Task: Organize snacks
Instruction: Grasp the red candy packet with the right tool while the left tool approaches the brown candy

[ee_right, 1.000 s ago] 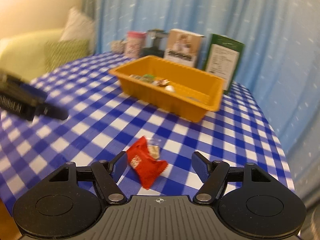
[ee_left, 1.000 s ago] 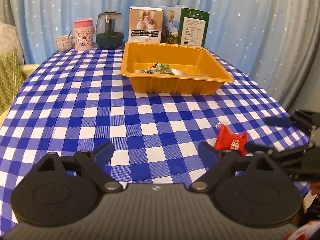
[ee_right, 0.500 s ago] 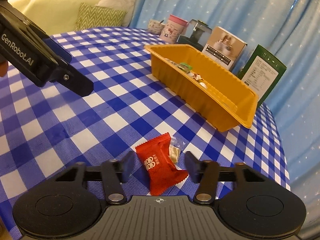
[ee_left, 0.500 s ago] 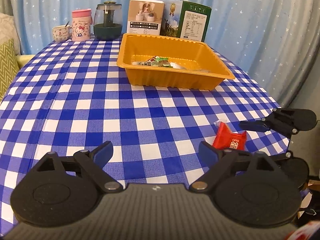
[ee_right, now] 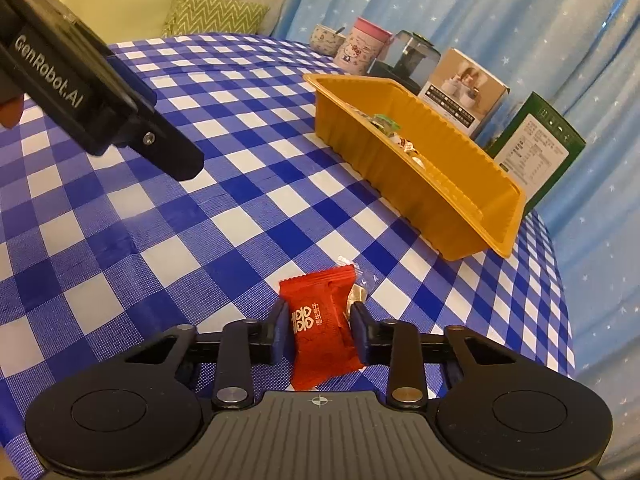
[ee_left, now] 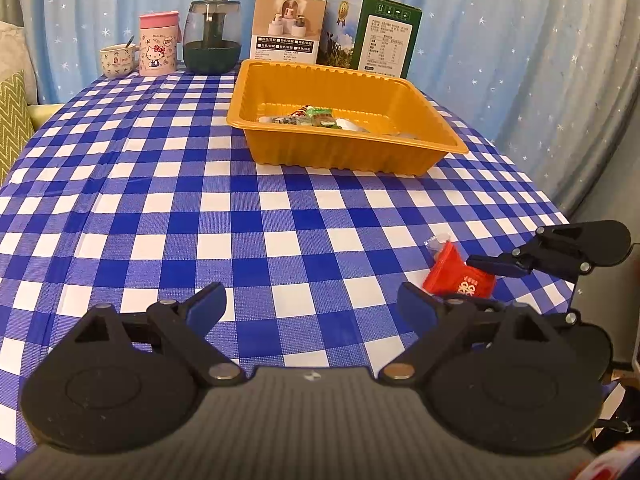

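Note:
A red snack packet lies on the blue checked tablecloth near the table's right front edge. My right gripper is closing its jaws on it, and both pads touch the packet's sides. A small clear-wrapped candy lies against the packet's far right side. My left gripper hangs open over bare cloth to the left of the packet, with nothing between its fingers. The orange tray stands further back and holds several wrapped snacks.
Along the back of the table stand a small mug, a pink cup, a dark glass jar, a white box and a green box. A starred blue curtain hangs behind. A green zigzag cushion lies left.
The right gripper's jaws have narrowed from wide apart to touching the red packet, and the gripper has rolled and sunk toward it. The left gripper has stayed open and in place.

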### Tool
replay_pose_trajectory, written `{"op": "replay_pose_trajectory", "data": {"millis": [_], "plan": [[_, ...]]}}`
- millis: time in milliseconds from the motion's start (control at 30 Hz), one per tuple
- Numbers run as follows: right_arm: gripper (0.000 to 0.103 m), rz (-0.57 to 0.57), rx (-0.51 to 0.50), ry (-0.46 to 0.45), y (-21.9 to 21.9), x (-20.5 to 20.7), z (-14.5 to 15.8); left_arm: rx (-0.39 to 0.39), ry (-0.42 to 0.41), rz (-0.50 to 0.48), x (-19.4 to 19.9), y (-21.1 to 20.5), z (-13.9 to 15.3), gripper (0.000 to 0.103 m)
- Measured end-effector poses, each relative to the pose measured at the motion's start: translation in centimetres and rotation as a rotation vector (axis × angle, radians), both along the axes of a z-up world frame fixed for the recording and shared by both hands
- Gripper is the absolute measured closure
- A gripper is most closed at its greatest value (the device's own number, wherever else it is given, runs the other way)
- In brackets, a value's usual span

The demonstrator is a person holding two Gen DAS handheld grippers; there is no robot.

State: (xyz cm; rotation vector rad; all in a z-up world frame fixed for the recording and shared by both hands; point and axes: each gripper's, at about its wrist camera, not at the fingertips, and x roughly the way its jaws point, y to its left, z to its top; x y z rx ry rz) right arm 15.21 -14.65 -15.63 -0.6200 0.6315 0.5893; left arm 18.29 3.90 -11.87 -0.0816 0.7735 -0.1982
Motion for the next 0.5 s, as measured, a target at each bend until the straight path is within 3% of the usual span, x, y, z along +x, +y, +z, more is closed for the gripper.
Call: {"op": "replay_pose_trajectory", "data": {"millis": [67,300,500], "plan": [[0.076,-0.035,0.038,0.022,-0.5,0.2,0.4,-0.005,0.000,-0.001,0.1,0.0,0.0,0.012],[0.077,-0.255,0.349,0.135,-4.3,1.7,3.0,-0.012,-0.003,-0.020,0.3,-0.8,-0.1,0.012],[0.077,-0.505,0.480,0.180,-8.0,3.4,3.7,-0.011,-0.028,-0.089,1.0,-3.0,0.0,0.012]]}}
